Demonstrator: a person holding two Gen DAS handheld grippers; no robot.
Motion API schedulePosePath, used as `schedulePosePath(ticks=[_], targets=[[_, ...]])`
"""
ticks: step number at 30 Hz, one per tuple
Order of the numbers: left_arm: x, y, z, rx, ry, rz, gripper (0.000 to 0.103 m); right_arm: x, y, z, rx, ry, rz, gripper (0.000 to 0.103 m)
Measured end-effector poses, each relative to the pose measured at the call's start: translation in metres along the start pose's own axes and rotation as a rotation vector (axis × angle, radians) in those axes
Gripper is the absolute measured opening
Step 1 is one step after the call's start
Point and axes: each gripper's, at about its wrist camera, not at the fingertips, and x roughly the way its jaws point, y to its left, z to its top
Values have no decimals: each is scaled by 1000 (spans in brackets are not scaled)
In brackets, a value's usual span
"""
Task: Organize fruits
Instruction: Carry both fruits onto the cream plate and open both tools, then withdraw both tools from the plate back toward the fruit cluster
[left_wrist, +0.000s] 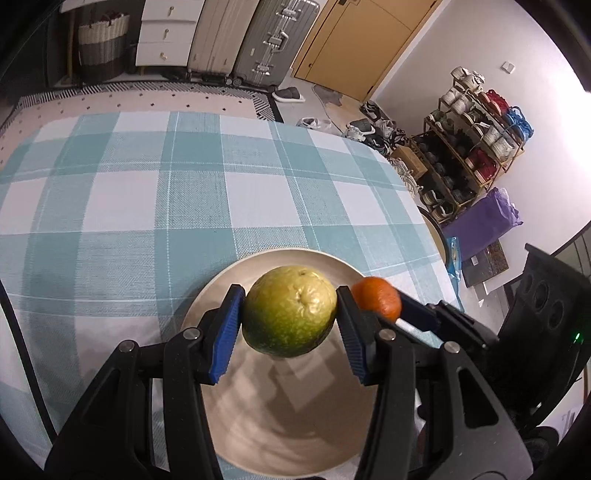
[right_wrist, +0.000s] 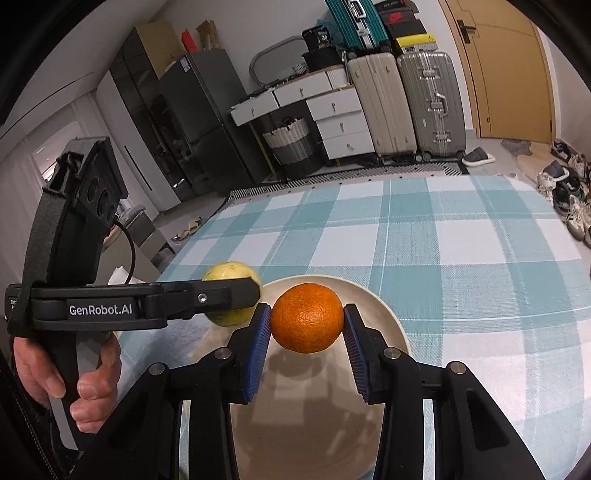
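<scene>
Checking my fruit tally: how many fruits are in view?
2. A green fruit is held in the left gripper over the plate; an orange is held in the right gripper beside it. No others visible.

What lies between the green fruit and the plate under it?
Nothing solid: in the left wrist view the green fruit, shut in the left claw, hangs above the plate, with only shadow on the plate below.

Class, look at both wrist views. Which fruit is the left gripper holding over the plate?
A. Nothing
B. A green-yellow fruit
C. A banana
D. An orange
B: in the left wrist view the left gripper has its jaws shut on the green-yellow fruit above the plate; the orange is in the right gripper.
</scene>
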Motion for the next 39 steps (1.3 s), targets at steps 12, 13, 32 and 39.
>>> schedulePosePath(ticks=[12, 13, 32, 39], targets=[[37, 20, 6, -82, 42, -67, 47, 35, -5, -3, -1, 77, -16, 41], [38, 21, 6, -90, 45, -79, 47, 36, -5, -3, -2, 78, -19, 41], [-59, 9, -24, -119, -109, 91, 83, -59, 13, -17, -11, -113, -65, 96], [-95, -7, -61, -37, -150, 203, 87, -92, 28, -26, -34, -174, -80, 103]])
